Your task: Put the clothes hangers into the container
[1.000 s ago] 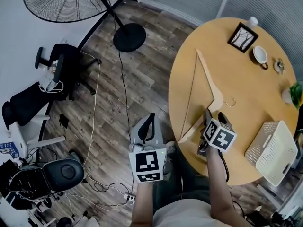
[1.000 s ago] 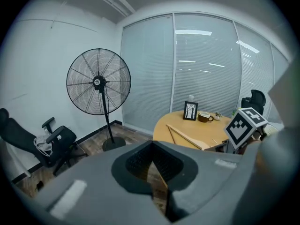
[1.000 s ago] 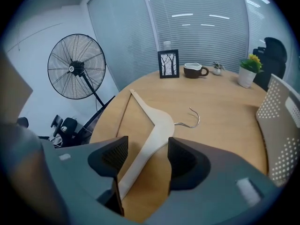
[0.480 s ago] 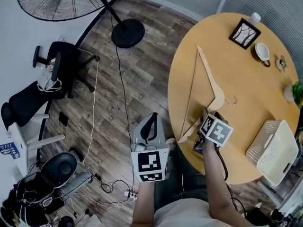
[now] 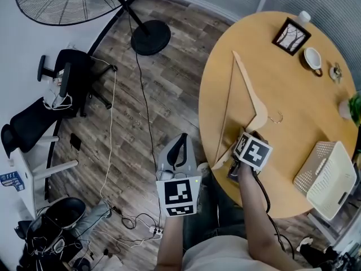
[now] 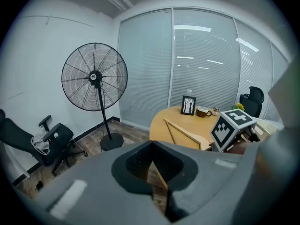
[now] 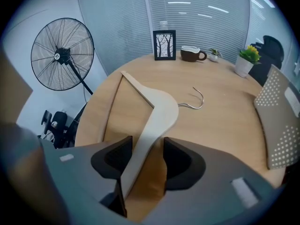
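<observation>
A pale wooden clothes hanger (image 5: 248, 92) with a wire hook (image 5: 274, 118) lies flat on the round wooden table (image 5: 293, 83). My right gripper (image 5: 240, 154) points steeply down over the hanger's near arm. In the right gripper view that arm (image 7: 154, 107) runs between the jaws of the right gripper (image 7: 146, 156), which have just been closing. The left pad is at the wood and a gap shows at the right pad. The white perforated container (image 5: 327, 179) stands at the table's right edge. My left gripper (image 5: 179, 143) hangs shut and empty over the floor.
A framed picture (image 5: 290, 36), a brown cup (image 5: 312, 58) and a small plant (image 5: 352, 109) sit at the table's far side. On the wooden floor stand a fan's base (image 5: 148, 38) and an office chair (image 5: 62, 89), with cables trailing between them.
My right gripper has shifted a little left onto the hanger's near arm and lower. The left gripper and the hanger have stayed put.
</observation>
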`<state>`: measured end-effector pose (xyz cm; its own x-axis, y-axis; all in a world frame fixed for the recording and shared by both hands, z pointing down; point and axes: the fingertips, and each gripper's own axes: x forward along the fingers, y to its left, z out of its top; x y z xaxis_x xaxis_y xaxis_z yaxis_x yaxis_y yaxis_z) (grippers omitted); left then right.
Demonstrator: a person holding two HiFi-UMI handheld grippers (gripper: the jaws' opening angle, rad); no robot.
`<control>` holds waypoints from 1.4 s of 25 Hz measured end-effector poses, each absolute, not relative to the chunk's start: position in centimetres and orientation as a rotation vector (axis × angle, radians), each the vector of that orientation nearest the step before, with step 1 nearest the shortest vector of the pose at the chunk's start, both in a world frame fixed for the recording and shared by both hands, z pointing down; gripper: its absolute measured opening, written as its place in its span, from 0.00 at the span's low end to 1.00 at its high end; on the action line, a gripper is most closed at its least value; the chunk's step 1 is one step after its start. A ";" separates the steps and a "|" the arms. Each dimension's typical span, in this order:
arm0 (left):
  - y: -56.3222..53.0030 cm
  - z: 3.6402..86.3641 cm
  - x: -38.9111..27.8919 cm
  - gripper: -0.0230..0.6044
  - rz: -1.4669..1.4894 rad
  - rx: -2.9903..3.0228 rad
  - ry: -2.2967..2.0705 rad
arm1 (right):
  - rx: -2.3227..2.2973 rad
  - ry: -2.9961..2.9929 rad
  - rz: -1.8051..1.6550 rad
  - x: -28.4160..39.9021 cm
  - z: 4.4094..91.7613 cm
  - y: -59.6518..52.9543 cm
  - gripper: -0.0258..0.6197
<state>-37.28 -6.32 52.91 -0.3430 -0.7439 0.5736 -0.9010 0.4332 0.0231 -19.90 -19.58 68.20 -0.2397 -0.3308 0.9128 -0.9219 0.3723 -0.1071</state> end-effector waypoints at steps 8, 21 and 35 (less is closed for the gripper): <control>-6.7 53.2 -36.9 0.04 0.415 1.399 -2.165 | 1.105 -1.707 0.912 -19.7 68.5 -20.2 0.33; -6.4 52.7 -37.3 0.04 0.403 1.401 -2.174 | 1.018 -1.672 0.771 -18.7 68.3 -20.7 0.25; -7.0 53.3 -36.1 0.04 0.415 1.430 -2.138 | 0.867 -1.654 0.763 -18.8 68.7 -20.9 0.28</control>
